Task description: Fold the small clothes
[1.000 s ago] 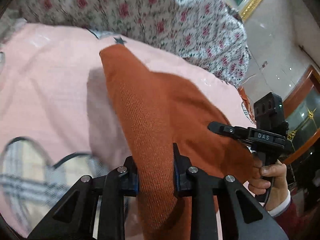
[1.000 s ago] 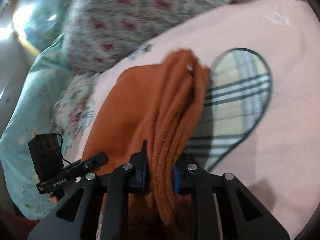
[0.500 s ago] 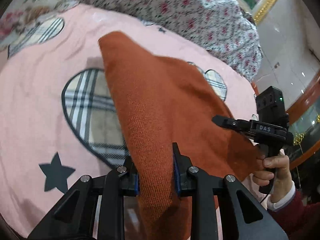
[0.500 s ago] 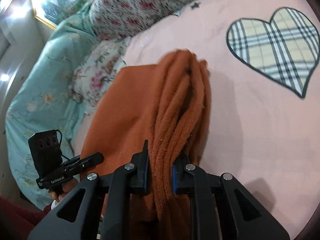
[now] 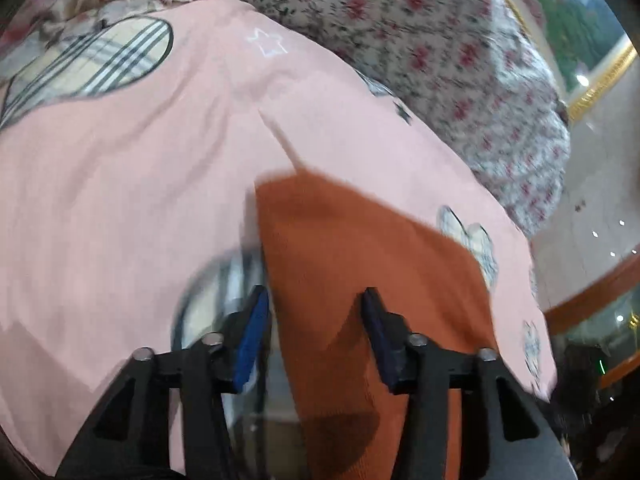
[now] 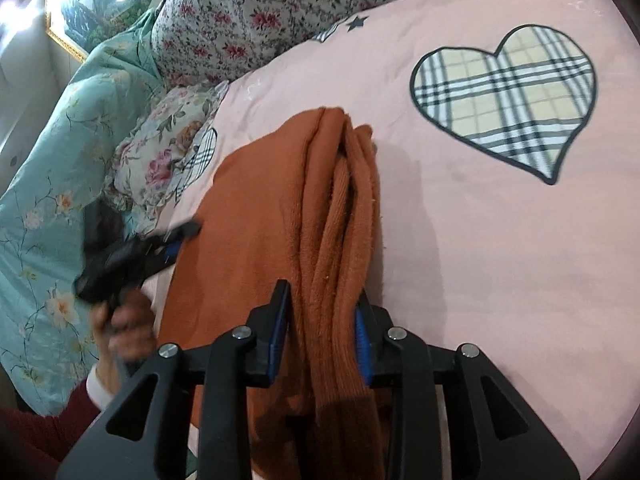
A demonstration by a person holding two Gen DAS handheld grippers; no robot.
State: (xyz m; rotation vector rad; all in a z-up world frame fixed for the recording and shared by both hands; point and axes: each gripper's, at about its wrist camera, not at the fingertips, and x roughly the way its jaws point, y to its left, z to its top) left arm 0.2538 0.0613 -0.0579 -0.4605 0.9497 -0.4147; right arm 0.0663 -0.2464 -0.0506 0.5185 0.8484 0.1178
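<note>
A folded orange knit garment [image 5: 360, 288] lies on the pink bedspread [image 5: 140, 184]. In the left wrist view my left gripper [image 5: 316, 320] is open, its jaws spread over the garment's left edge and not pinching it. The left gripper also shows, blurred, at the garment's left side in the right wrist view [image 6: 168, 244]. In the right wrist view the garment [image 6: 280, 216] shows its stacked folded edges. My right gripper [image 6: 322, 324] has its jaws slightly parted around that thick bundle of folds.
The bedspread carries plaid heart patches [image 6: 504, 96]. A floral quilt [image 5: 440, 40] is piled at the back, with a teal floral blanket [image 6: 52, 152] and a floral pillow [image 6: 160, 152] to the left. The bed's edge and the floor lie to the right [image 5: 592, 224].
Both grippers lowered the orange garment onto the bedspread. The left jaws opened wide and let it go. The right jaws loosened around the folded edges.
</note>
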